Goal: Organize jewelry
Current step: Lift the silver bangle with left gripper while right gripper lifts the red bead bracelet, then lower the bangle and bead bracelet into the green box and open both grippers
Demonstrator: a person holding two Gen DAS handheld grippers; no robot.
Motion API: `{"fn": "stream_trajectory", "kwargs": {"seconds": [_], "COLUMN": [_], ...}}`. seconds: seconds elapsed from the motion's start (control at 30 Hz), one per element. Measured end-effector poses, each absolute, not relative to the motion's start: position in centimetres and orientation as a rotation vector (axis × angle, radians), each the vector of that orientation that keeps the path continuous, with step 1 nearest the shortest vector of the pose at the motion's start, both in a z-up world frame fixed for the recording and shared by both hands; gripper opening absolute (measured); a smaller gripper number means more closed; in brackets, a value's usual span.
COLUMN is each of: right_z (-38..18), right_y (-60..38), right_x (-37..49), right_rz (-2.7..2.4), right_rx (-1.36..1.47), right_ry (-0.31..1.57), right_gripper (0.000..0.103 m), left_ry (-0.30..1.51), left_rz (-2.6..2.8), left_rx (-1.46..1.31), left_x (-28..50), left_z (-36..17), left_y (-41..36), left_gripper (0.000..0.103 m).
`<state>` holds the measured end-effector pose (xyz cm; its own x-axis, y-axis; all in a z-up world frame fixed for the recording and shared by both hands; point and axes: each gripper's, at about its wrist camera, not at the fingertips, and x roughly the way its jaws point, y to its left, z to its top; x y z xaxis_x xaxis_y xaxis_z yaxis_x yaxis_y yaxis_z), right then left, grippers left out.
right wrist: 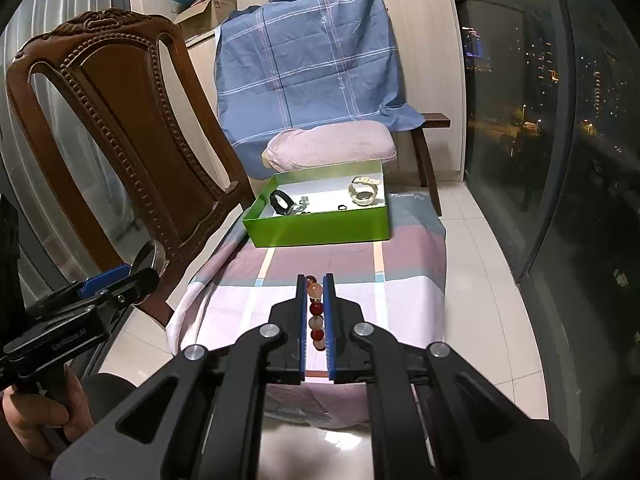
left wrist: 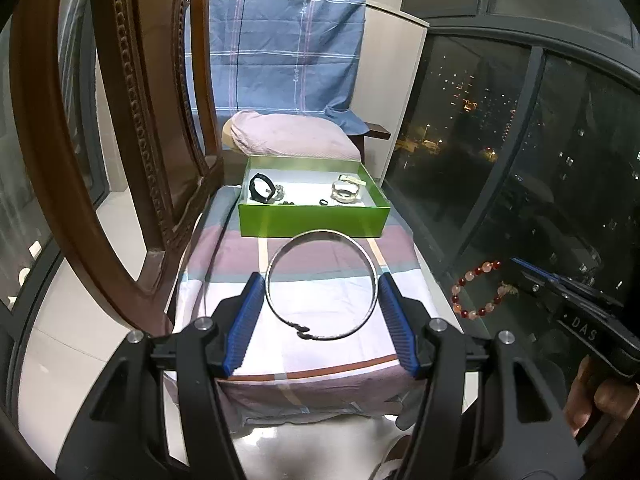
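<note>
Above the striped bench (left wrist: 320,292), left hand-held gripper (left wrist: 322,308) clasps a silver bangle (left wrist: 322,285) seemingly flat-on; right hand-held gripper (right wrist: 316,312) pinches a bead bracelet (right wrist: 315,312) edge-on, lengthwise toward the green box (right wrist: 320,230).

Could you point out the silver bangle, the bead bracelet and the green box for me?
Bangle (left wrist: 374,276): left wrist view, on its right-hand rim.
Bead bracelet (right wrist: 316,309): right wrist view, on a dark red bead between the fingers.
Green box (right wrist: 320,232): right wrist view, on its front wall.
</note>
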<state>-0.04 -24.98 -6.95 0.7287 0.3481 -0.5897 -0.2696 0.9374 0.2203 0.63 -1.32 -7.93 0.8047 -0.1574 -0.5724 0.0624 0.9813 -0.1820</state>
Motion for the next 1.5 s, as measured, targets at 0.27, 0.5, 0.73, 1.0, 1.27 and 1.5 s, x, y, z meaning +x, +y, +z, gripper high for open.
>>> {"fn": "stream_trajectory", "kwargs": {"seconds": [0.27,0.5,0.73,1.0,1.27,1.5], "right_z": [-7.2,-8.6,-8.3,-6.7,-6.7,-9.4], "right_y": [-24.8,-24.3,-23.2,-21.5,-20.0,-18.9], "right_x": [0.0,2.0,7.8,17.4,26.3,35.2], "right_rz": [0.344,0.355,0.375,0.384,0.382,0.363], "right_rx": [0.121,0.123,0.105,0.088,0.091,0.127], "right_ry": [0.680,0.719,0.718,0.697,0.697,0.779], "right_gripper": [0.008,0.008,0.008,0.008,0.008,0.008], "left_ry": [0.638,0.683,0.687,0.677,0.739,0.810], "left_rz": [-0.121,-0.133,-0.152,-0.169,-0.165,-0.131], "left_rx": [-0.155,-0.162,-0.153,-0.147,-0.160,-0.134], "left_x": [1.0,3.0,8.6,18.1,28.3,36.5], "left_z": [-8.2,-9.8,-9.3,-7.7,-8.5,-10.9], "left_y": [-1.3,-1.5,-1.8,-1.8,-1.3,-0.9], "left_gripper": [0.058,0.058,0.058,0.059,0.059,0.059]}}
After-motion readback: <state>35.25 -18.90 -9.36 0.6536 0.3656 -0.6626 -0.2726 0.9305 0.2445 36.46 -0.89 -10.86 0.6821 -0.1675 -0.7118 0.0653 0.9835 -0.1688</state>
